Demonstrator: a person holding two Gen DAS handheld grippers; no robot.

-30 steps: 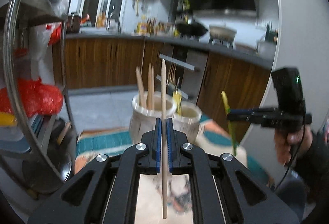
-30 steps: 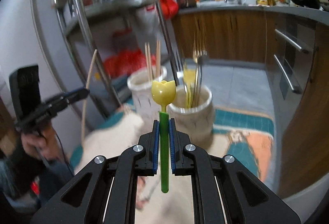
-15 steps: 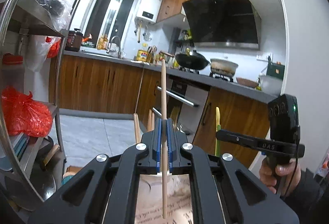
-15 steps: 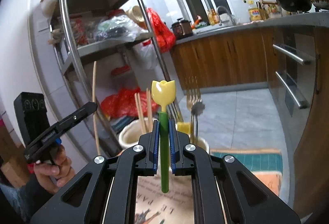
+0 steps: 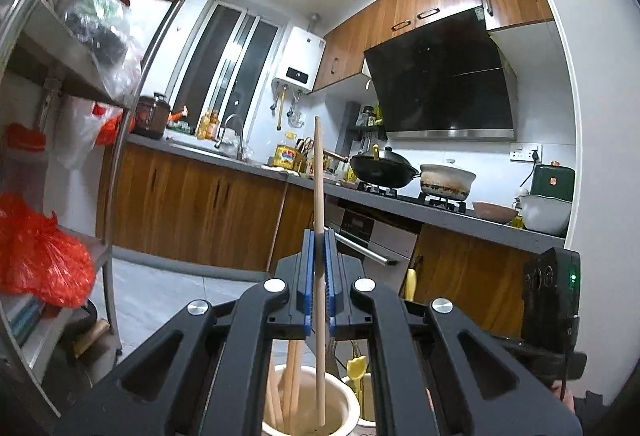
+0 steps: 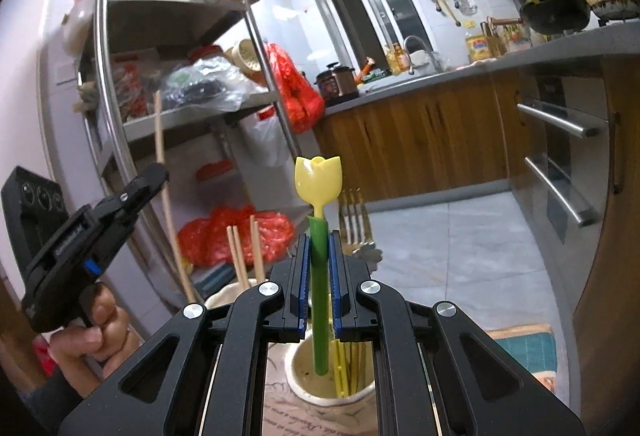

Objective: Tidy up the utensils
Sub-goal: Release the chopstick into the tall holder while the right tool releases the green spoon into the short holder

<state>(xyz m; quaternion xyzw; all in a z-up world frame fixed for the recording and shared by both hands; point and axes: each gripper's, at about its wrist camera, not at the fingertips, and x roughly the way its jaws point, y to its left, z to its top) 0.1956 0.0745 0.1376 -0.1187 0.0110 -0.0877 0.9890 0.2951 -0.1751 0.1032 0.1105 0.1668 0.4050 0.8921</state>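
Wooden chopstick (image 5: 319, 220) stands upright, clamped between the blue pads of the left gripper (image 5: 319, 268), its lower end inside the mouth of a cream ceramic holder (image 5: 308, 414) with other chopsticks. Beside it, the right gripper (image 6: 319, 272) is closed on a green-handled utensil with a yellow tulip top (image 6: 319, 268), its tip over the 2nd holder (image 6: 332, 376), where forks (image 6: 354, 214) stand.

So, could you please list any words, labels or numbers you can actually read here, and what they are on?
None can be read for certain.
Cloth under the pots: a line of print, too small and distorted.
Yellow bottle on the counter: label blurred.
Water heater: dark display, nothing legible.
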